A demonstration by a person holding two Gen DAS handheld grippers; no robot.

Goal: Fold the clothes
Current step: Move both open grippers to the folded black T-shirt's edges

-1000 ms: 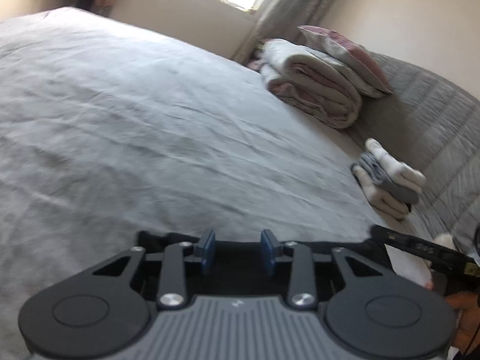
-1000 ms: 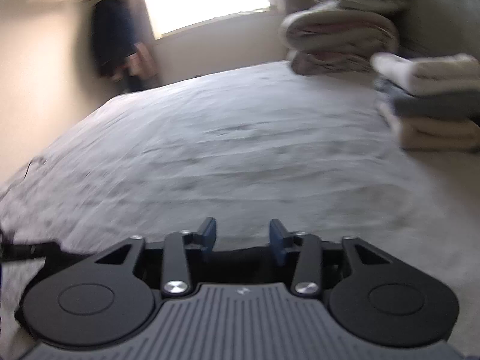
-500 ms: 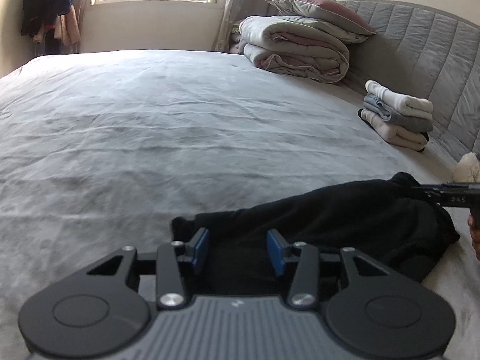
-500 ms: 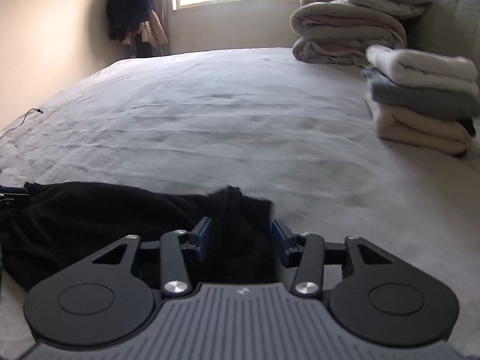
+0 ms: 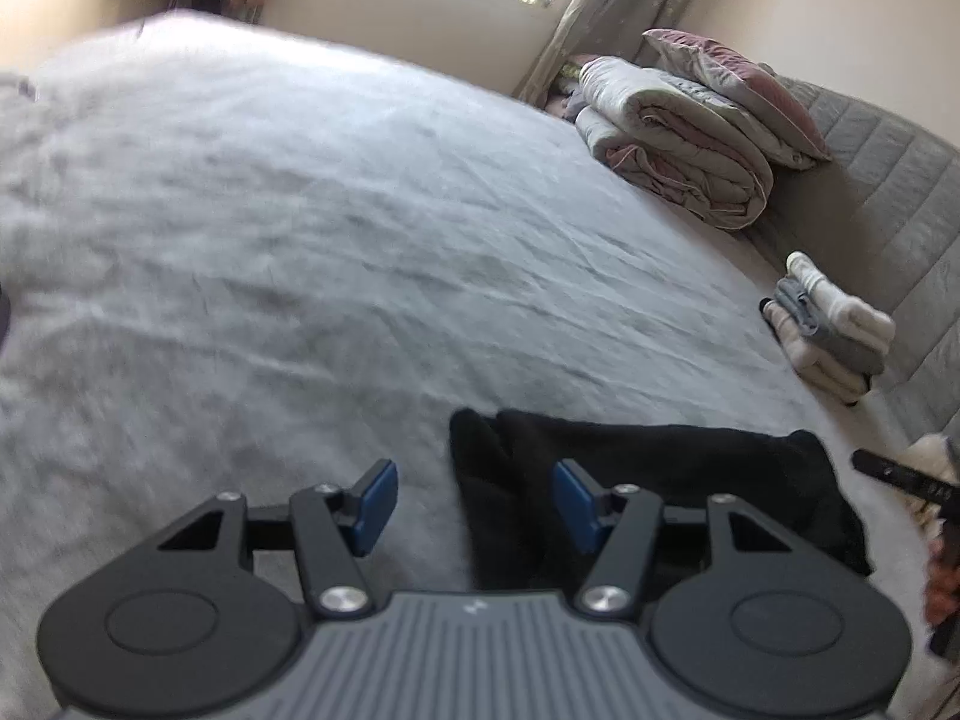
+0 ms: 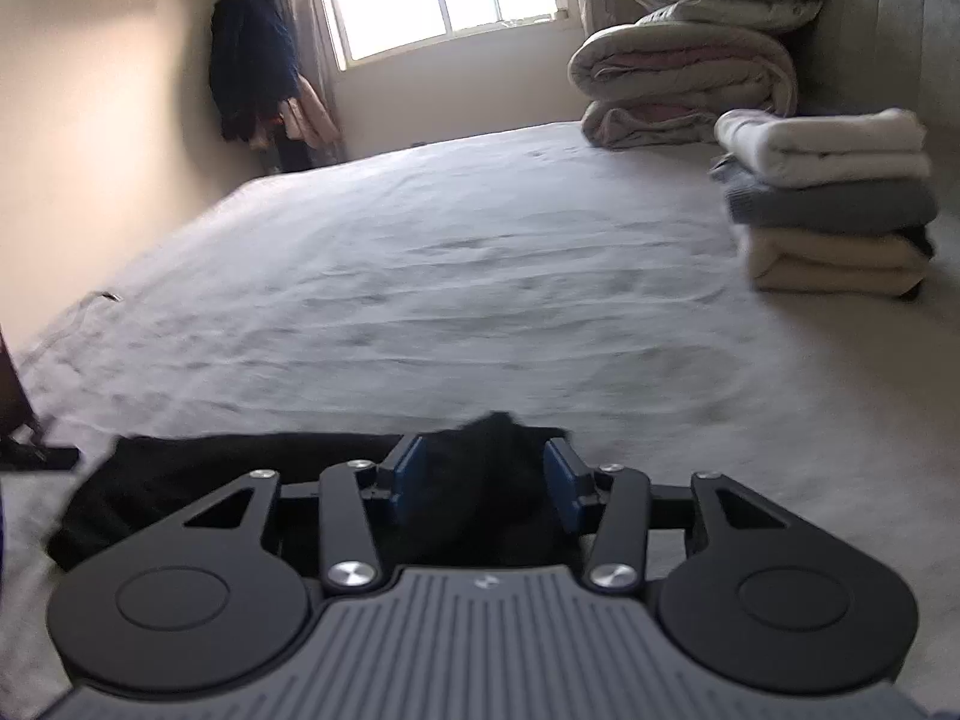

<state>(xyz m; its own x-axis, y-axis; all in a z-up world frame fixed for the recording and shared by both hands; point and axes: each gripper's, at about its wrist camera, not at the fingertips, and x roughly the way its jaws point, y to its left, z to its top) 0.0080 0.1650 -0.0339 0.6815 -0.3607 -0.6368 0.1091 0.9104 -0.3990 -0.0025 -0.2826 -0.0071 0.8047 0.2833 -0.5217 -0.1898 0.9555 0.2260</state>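
Observation:
A black garment (image 5: 660, 480) lies stretched sideways on the grey bed sheet (image 5: 300, 240), close in front of both grippers. My left gripper (image 5: 475, 498) is open wide over the garment's left end, and the cloth lies loose between its blue pads. In the right wrist view the garment (image 6: 180, 480) runs off to the left. Its right end bunches up between the pads of my right gripper (image 6: 485, 474), touching both. At the right edge of the left wrist view, one of the right gripper's fingers (image 5: 888, 468) and part of a hand (image 5: 942, 576) show.
A stack of folded clothes (image 6: 834, 204) stands on the bed by the padded headboard (image 5: 888, 180). Behind the stack lie rolled duvets with a pillow on top (image 6: 684, 72). Dark clothes (image 6: 252, 72) hang in the far corner beside the window. Bare sheet stretches ahead.
The garment went from held up between both grippers to lying on the bed. My left gripper's fingers have spread wider and let go of its end. The right gripper's gap is unchanged.

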